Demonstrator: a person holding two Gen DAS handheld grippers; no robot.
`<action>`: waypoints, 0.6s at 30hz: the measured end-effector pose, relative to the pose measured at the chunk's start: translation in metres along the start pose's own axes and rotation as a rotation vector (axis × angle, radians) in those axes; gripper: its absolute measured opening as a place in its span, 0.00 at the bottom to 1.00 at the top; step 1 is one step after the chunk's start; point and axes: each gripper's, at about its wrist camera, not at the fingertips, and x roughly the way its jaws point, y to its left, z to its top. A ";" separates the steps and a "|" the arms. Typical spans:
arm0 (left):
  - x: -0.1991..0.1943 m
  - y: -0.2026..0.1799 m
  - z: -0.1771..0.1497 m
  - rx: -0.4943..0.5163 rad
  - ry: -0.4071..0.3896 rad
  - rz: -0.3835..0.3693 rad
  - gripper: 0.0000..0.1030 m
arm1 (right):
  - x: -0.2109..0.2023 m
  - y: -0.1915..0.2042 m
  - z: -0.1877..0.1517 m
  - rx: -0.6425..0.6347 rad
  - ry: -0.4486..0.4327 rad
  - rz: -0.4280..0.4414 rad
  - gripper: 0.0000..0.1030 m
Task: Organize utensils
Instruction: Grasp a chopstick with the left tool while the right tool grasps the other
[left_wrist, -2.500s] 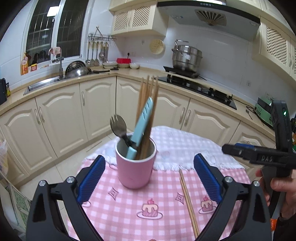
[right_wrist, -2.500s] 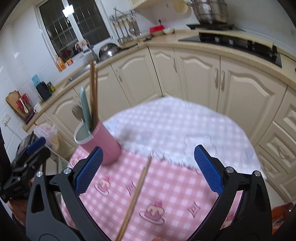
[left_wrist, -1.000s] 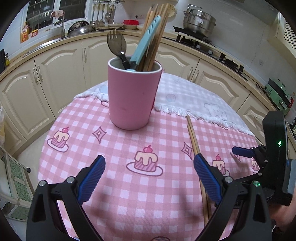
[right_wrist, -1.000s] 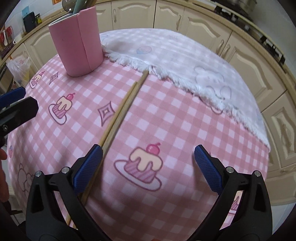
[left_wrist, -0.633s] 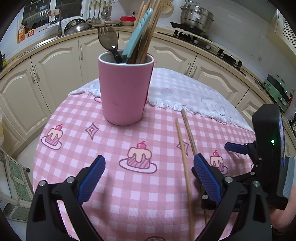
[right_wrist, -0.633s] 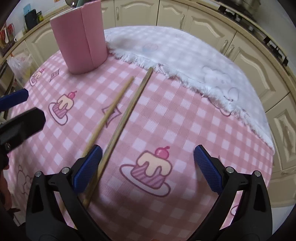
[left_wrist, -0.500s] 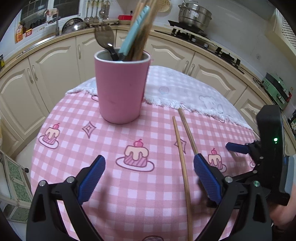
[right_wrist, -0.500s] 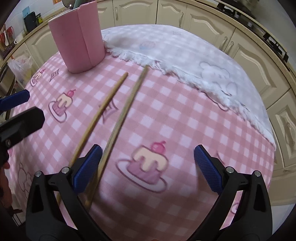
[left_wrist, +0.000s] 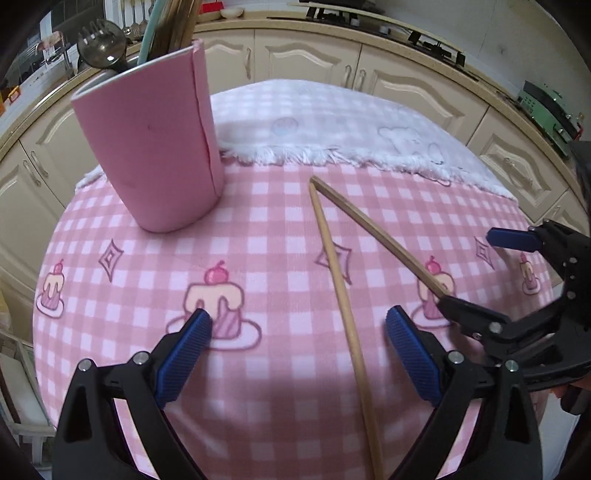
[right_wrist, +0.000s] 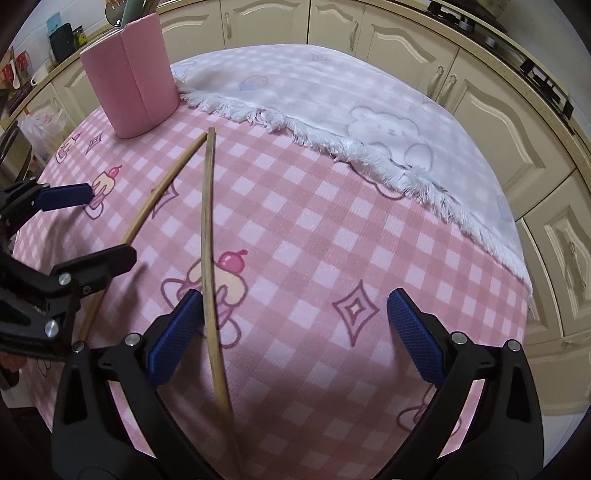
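A pink cup (left_wrist: 155, 140) holds a dark fork (left_wrist: 101, 46), a teal utensil and several chopsticks; it stands on the pink checked cloth (left_wrist: 258, 236), and also shows in the right wrist view (right_wrist: 129, 74). Two loose wooden chopsticks lie in a V on the cloth: one (left_wrist: 343, 295) runs between my left gripper's fingers, the other (left_wrist: 380, 236) runs toward my right gripper. My left gripper (left_wrist: 297, 354) is open, low over the cloth. My right gripper (right_wrist: 293, 336) is open; one chopstick (right_wrist: 208, 236) passes just inside its left finger. The other chopstick (right_wrist: 162, 192) lies further left.
A white fringed cloth (right_wrist: 351, 96) covers the far part of the round table. Cream kitchen cabinets (left_wrist: 314, 59) and a counter curve around behind. The table edge drops off at left and right.
Both grippers have dropped lower and moved in over the table. The two chopsticks have spread from parallel into a V, with their near ends apart.
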 end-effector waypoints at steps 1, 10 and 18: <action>0.003 -0.001 0.004 0.023 0.005 0.026 0.78 | 0.001 0.001 0.001 -0.013 0.000 -0.001 0.94; 0.009 -0.006 0.028 0.139 0.043 0.007 0.50 | 0.011 0.019 0.028 -0.112 0.000 0.021 0.87; 0.020 -0.001 0.052 0.162 0.062 -0.035 0.09 | 0.018 0.045 0.060 -0.181 0.032 0.106 0.15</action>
